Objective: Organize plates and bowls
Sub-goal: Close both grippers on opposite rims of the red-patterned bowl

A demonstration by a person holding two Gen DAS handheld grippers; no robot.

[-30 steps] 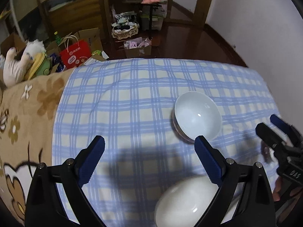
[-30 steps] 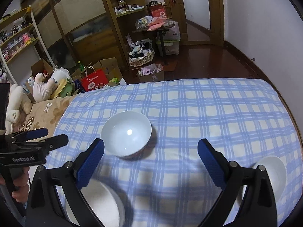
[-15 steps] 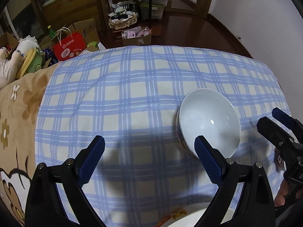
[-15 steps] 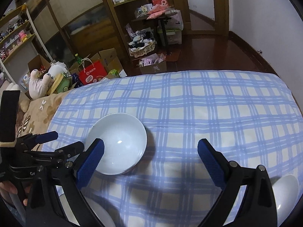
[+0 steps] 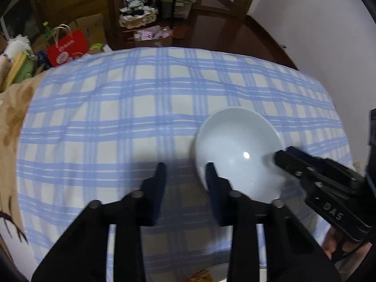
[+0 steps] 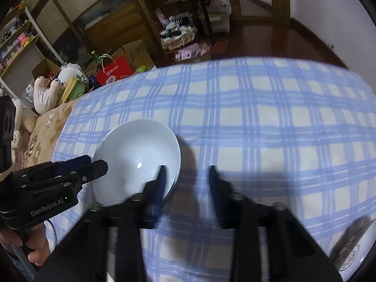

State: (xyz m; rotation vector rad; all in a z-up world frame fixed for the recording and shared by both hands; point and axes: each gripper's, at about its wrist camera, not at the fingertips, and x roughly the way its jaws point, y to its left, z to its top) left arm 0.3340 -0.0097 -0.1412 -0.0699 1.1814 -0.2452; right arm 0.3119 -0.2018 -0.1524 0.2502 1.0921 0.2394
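Observation:
A white bowl [image 5: 237, 155] [image 6: 138, 155] stands upright on the blue checked cloth [image 5: 117, 122] [image 6: 270, 129]. My left gripper [image 5: 185, 171] straddles its left rim: one finger is inside the bowl, the other outside over the cloth. Its jaws are closing, with a gap still visible around the rim. My right gripper [image 6: 187, 172] straddles the opposite rim the same way, its jaws also closing and not pressing. Each wrist view shows the other gripper reaching the bowl from the side: the right one [image 5: 282, 158], the left one [image 6: 98, 164].
A patterned bowl [image 6: 352, 253] sits at the near right, and a white dish rim [image 5: 235, 273] lies just below the left gripper. A brown floral blanket [image 6: 42, 136] with plush toys [image 6: 47, 94] borders the cloth's left. Floor clutter lies past the far edge.
Both grippers dropped toward the bowl and closed in on its opposite rims. Their jaws went from wide apart to a narrow gap. The bowl itself has not moved.

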